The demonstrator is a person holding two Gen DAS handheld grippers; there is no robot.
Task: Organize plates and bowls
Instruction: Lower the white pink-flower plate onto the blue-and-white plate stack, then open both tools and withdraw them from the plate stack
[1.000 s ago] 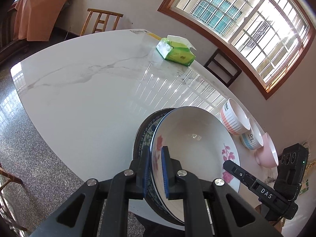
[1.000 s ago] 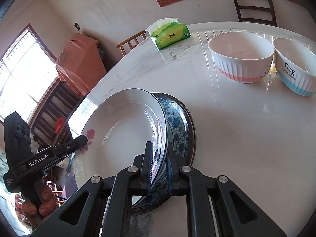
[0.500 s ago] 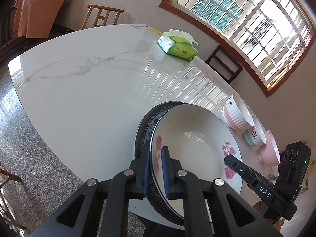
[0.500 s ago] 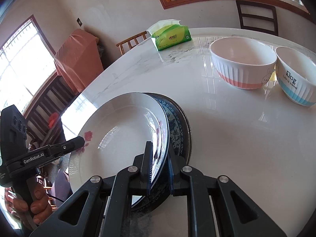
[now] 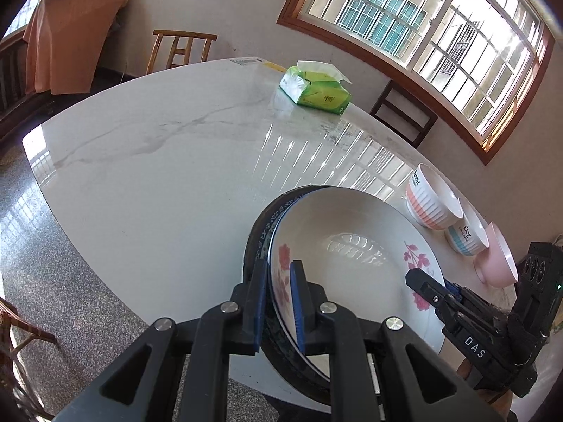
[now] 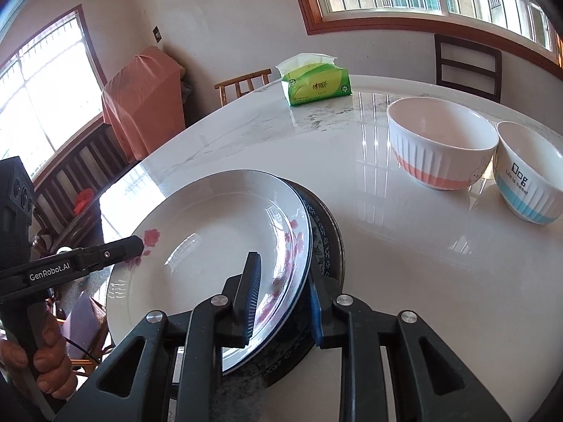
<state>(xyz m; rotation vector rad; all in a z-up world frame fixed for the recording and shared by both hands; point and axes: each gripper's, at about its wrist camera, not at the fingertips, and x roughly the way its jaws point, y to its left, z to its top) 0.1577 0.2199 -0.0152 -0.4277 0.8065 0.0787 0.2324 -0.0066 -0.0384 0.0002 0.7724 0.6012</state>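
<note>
Spanning most of both views, the marble counter carries everything. White floral plate sits nested on the dark blue-patterned plate at the counter's 6 o'clock edge. Three bowls: orange-banded bowl, blue-banded bowl, pink bowl, lined toward 3 o'clock. Tissue pack at 12 o'clock. Left gripper fingers opening, straddling both rims. Right gripper fingers opening, gaps visible around the rims.

- Plates: 2, a white floral plate on a blue-patterned plate.
- Bowls: 3, namely orange-banded, blue-banded, pink.
- Tissue packs: 1.
- Grippers: 2.
</note>
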